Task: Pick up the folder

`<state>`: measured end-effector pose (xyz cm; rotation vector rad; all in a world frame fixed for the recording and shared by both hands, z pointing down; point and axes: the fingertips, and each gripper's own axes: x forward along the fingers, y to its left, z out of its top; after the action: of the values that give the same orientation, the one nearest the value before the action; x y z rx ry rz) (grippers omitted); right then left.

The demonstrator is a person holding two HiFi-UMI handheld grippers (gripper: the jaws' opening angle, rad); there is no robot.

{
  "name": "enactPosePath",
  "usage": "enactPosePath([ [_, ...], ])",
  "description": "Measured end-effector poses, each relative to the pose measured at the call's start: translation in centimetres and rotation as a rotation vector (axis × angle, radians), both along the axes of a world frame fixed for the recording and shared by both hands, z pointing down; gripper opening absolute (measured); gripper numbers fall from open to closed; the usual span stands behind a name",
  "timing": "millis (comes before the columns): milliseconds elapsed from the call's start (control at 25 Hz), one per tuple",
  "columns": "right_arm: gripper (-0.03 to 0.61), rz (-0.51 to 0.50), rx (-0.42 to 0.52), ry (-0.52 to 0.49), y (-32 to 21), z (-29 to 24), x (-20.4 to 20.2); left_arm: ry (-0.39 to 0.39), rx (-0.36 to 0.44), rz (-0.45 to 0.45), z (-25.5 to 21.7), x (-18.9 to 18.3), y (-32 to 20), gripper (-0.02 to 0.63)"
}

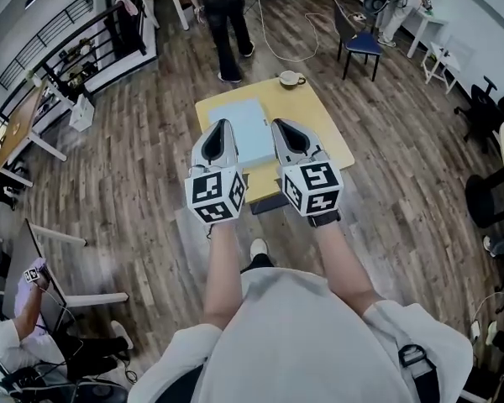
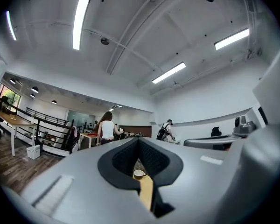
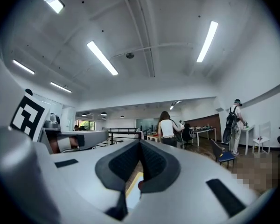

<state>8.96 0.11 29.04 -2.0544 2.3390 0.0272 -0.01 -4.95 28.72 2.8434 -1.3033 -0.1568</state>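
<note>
On the desk [image 1: 317, 117], folder [image 1: 248, 128] lies flat, untouched.
Judged light, thin, slick; take its near edge; left tongs [image 1: 221, 126] and right tongs [image 1: 283, 126] clenched, empty.

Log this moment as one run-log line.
phase: pre-grasp | left gripper: shut, empty | right gripper: shut, empty | folder: flat on yellow table, not held | cup: table's far edge

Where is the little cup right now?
In the head view, the cup sits on the yellow table's far right corner, beyond the pale blue folder.
</note>
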Motion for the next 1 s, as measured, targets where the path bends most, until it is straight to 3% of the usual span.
enactPosePath([
  [520,0.009,0.017,-0.047,0.028,-15.9,1.7,-2.5,0.052,-0.023,0.056,0.5,-0.9,-15.7,0.009],
  [720,0.009,-0.001,-0.088,-0.158,-18.5,4.2,-2.2,0.046,-0.09,0.07,3.8,-1.6,-18.9,0.009],
  [1000,0.009,0.093,-0.15,-0.087,-20.8,7.5,1.6,0.008,-0.164,0.072,8.2,-0.4,-21.6,0.009],
])
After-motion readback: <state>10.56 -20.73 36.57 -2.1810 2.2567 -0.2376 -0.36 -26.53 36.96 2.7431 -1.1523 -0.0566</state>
